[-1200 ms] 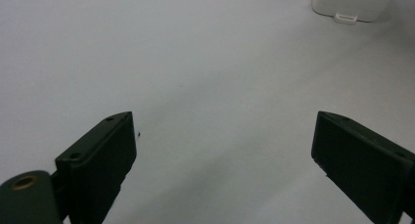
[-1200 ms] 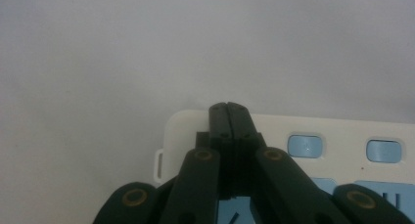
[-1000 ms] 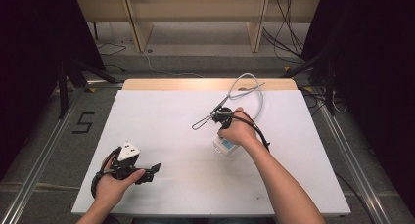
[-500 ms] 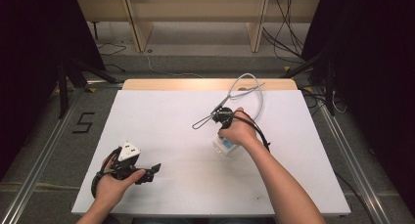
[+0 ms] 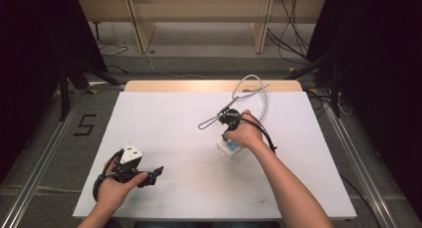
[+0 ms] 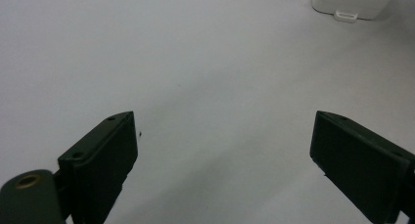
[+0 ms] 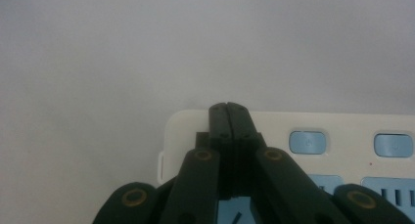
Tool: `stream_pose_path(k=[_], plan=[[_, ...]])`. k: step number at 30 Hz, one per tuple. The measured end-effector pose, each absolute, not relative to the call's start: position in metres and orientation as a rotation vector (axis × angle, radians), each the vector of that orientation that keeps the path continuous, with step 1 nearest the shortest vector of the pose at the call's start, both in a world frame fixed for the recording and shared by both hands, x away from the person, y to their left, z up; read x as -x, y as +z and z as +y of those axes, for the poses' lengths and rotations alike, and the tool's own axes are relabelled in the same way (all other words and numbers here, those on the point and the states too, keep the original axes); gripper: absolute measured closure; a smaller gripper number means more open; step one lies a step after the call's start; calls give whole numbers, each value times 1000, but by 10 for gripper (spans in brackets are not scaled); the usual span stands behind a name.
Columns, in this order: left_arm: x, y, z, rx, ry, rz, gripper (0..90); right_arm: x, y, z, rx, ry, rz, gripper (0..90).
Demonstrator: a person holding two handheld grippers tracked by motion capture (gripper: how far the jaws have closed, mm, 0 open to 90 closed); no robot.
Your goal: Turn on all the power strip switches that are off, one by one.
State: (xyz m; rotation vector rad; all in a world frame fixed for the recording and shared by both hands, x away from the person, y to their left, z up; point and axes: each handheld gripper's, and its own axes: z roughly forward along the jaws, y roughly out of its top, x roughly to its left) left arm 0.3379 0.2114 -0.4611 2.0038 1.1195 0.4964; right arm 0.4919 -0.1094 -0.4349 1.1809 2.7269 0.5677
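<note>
Now: left gripper (image 6: 222, 165) spread, low | right gripper (image 7: 228, 109) pressed together over power strip (image 7: 342, 136)

white table (image 5: 164, 113) | grey floor (image 5: 209, 63) | wooden shelving (image 5: 199, 11) | black curtains (image 5: 30, 44)

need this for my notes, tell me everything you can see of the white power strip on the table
The power strip is a white, plastic-looking block with rounded corners, lying flat on the white table. Its top carries light blue buttons and blue socket panels; a small tab sticks out of one end. In the high view it sits right of centre, mostly under the right hand. The right gripper, jaws closed, hangs over its end; contact is unclear.
</note>
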Motion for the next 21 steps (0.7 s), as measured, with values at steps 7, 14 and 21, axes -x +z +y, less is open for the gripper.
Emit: stream_pose_path(k=[7, 14, 21], plan=[[-338, -461, 211, -2010, 497, 1116, 103, -490, -433, -110, -1173, 557, 2723, 900], [-338, -462, 211, -2015, 497, 1115, 107, -488, -433, -113, -1158, 598, 2713, 900], [-338, -462, 211, -2009, 499, 1118, 109, -487, -429, -116, -1156, 627, 2685, 900]])
